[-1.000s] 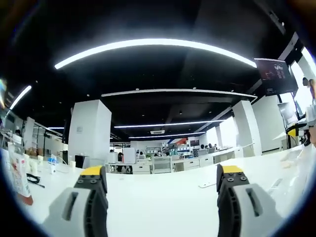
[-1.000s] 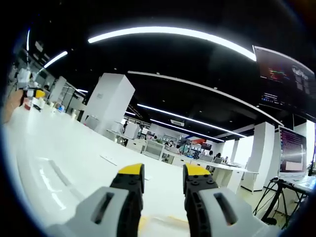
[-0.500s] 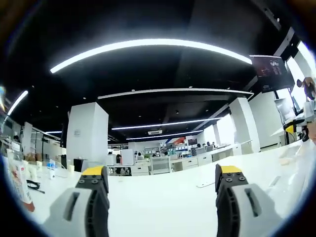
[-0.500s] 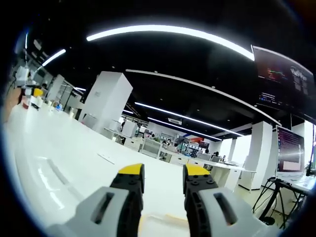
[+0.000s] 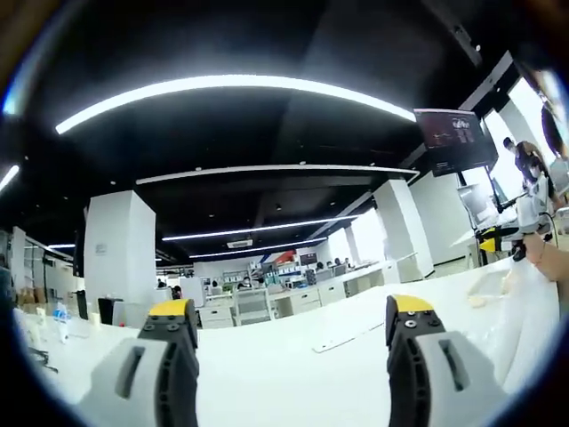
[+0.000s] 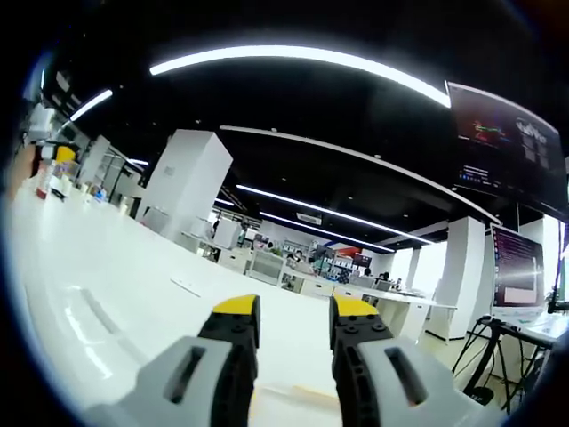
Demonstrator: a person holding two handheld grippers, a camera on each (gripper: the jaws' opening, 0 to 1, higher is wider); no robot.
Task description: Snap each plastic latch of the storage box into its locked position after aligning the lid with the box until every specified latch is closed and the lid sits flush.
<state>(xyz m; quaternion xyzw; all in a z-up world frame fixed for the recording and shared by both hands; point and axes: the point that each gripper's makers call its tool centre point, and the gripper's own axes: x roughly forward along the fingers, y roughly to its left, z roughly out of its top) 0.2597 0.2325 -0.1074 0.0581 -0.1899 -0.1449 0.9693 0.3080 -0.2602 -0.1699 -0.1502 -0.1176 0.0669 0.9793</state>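
Left tool (image 5: 291, 322) wide, right tool (image 6: 293, 321) narrow, both empty above the white counter (image 5: 293, 374), apparently pre-approach, latches unreached.

A glossy white lid (image 6: 80, 311) (a shallow groove moulded into it) lies flat, stretching away ahead.

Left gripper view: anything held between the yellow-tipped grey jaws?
No. The left gripper stands wide open, and between its jaws there is just the bare white table.
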